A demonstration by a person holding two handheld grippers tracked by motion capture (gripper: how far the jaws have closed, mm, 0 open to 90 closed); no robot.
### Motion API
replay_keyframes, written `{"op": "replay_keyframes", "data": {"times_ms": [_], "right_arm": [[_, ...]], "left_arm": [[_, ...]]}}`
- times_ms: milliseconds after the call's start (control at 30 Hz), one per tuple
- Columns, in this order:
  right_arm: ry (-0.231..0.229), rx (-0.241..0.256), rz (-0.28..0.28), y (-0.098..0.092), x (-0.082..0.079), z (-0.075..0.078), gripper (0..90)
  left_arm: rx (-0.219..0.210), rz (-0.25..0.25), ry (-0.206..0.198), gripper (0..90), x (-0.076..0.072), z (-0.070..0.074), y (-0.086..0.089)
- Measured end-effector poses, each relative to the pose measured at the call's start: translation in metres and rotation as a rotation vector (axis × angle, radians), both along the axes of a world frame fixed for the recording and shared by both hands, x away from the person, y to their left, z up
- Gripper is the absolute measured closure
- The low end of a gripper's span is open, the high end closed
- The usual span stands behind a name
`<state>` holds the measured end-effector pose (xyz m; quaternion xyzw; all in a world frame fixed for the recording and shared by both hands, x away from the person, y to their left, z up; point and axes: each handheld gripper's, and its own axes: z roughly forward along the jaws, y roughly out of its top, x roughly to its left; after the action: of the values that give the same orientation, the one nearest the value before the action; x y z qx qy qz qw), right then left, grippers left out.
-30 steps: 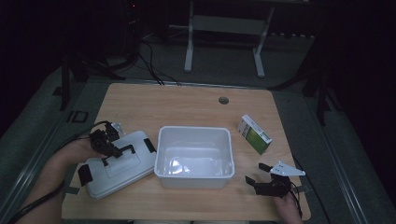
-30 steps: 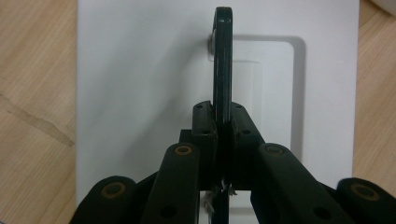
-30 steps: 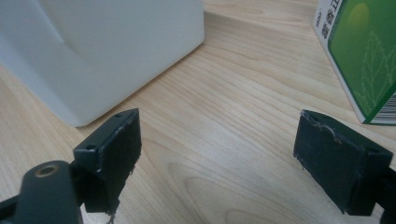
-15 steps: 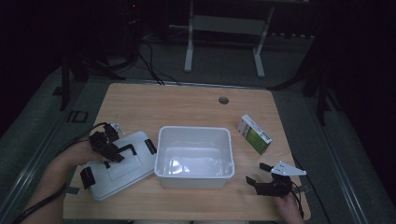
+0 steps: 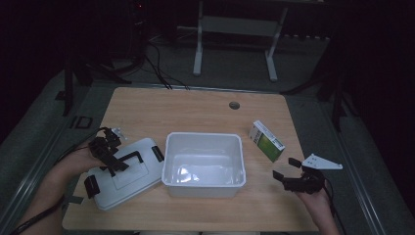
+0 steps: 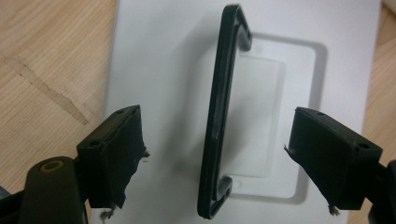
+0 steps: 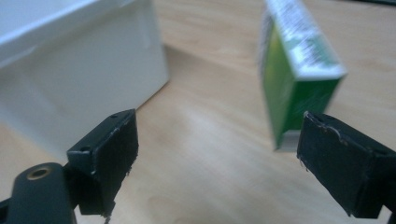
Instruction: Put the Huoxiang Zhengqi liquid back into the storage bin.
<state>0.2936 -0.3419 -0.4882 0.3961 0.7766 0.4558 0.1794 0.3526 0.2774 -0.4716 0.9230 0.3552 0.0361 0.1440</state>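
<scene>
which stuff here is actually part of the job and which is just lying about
In the job:
- white lid with its black handle, under the open left tongs
- white bin, open, beside the lid
- green and white box, ahead of the open right tongs

Lying about:
- round grommet hole at the table's far edge
- metal stand behind the table

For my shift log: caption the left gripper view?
Left gripper open above the white lid, jaws straddling its black handle.
</scene>
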Motion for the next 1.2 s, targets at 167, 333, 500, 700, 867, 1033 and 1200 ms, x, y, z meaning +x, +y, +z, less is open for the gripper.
{"op": "replay_keyframes", "data": {"times_ms": [167,333,500,700,867,1033,1200], "right_arm": [[-0.011,-0.012,-0.023,-0.005,0.021,0.017,14.0],[0.003,-0.047,-0.049,-0.008,0.046,0.023,14.1],[0.036,-0.060,-0.049,-0.008,0.067,0.021,13.8],[0.060,-0.066,-0.044,-0.006,0.084,0.016,17.7],[0.083,-0.093,-0.033,-0.002,0.098,0.015,22.3],[0.108,-0.119,-0.016,0.005,0.109,0.016,25.8],[0.124,-0.167,-0.012,0.012,0.117,0.018,31.1]], "left_arm": [[0.016,-0.011,0.001,18.0,0.000,0.001,-0.001],[0.012,-0.013,-0.002,17.9,0.000,0.003,-0.002],[0.026,-0.019,-0.002,17.9,0.000,0.002,-0.002],[0.015,-0.021,0.003,17.9,0.000,0.001,-0.002],[0.022,-0.032,0.007,18.0,0.001,0.001,-0.003],[0.036,-0.031,0.001,17.9,0.002,0.000,-0.003],[0.039,-0.033,0.012,17.9,0.003,-0.002,-0.003]]}}
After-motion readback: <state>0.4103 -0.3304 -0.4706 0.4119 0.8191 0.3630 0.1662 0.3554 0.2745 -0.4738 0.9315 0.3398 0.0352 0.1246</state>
